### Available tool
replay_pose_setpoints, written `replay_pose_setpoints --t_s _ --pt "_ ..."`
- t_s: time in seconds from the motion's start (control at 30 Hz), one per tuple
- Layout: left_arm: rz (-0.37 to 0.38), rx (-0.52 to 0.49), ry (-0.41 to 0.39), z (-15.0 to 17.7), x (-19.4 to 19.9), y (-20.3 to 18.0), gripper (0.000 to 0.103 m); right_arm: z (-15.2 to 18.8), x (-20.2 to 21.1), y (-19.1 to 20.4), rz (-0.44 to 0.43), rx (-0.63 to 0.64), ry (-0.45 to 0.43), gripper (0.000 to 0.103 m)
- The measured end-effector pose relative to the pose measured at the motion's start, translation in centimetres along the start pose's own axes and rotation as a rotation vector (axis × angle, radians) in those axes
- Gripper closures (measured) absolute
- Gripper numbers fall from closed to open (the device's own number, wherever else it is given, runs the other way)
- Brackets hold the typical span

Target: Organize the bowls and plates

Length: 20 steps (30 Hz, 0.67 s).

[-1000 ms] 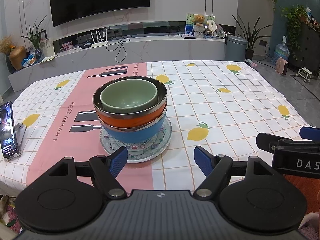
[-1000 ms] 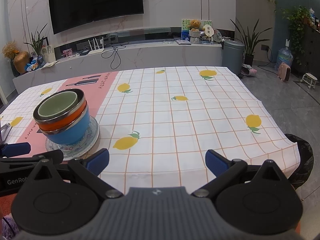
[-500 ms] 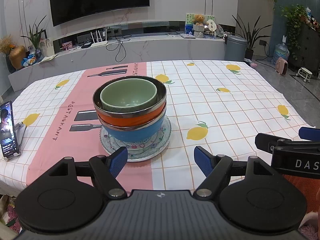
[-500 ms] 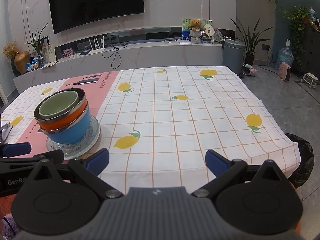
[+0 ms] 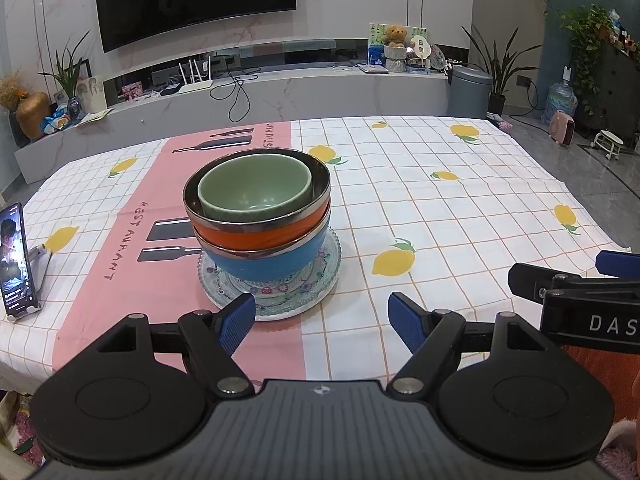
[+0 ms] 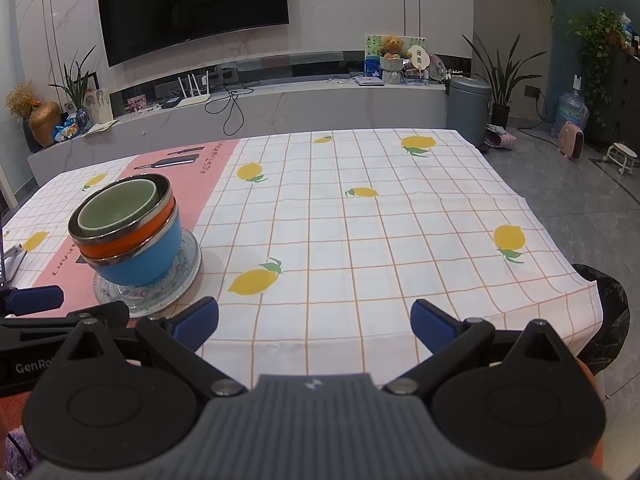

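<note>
A stack stands on the pink strip of the tablecloth: a patterned glass plate [image 5: 276, 298] at the bottom, then a blue bowl [image 5: 268, 262], an orange bowl [image 5: 256, 234] and a small green bowl [image 5: 254, 190] on top. My left gripper [image 5: 322, 318] is open just in front of the plate, holding nothing. The right gripper [image 6: 314, 326] is open over the table's near edge, to the right of the same stack [image 6: 128, 236]. Part of the right gripper [image 5: 576, 284] shows at the right of the left wrist view.
A phone [image 5: 14, 258] leans on a stand at the table's left edge. The lemon-print tablecloth [image 6: 360, 232] covers the table, whose right edge drops to the floor. A black bag [image 6: 604, 312] sits beside the near right corner.
Hardly anything has moved. Both grippers stay open and hover in place, and the stack stays as it was.
</note>
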<state>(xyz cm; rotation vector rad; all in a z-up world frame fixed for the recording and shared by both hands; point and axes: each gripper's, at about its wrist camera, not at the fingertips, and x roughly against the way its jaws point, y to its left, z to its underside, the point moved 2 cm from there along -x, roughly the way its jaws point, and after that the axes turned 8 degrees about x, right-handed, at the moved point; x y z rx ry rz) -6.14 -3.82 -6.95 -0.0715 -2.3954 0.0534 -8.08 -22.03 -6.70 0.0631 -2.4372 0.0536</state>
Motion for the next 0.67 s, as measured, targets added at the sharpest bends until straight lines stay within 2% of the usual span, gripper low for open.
replay_pose_setpoints --t_s 0.67 --pt "0.017 -0.005 0.0 -0.05 -0.13 0.11 0.014 0.1 -0.33 -0.18 -0.004 -0.001 0.007 0.003"
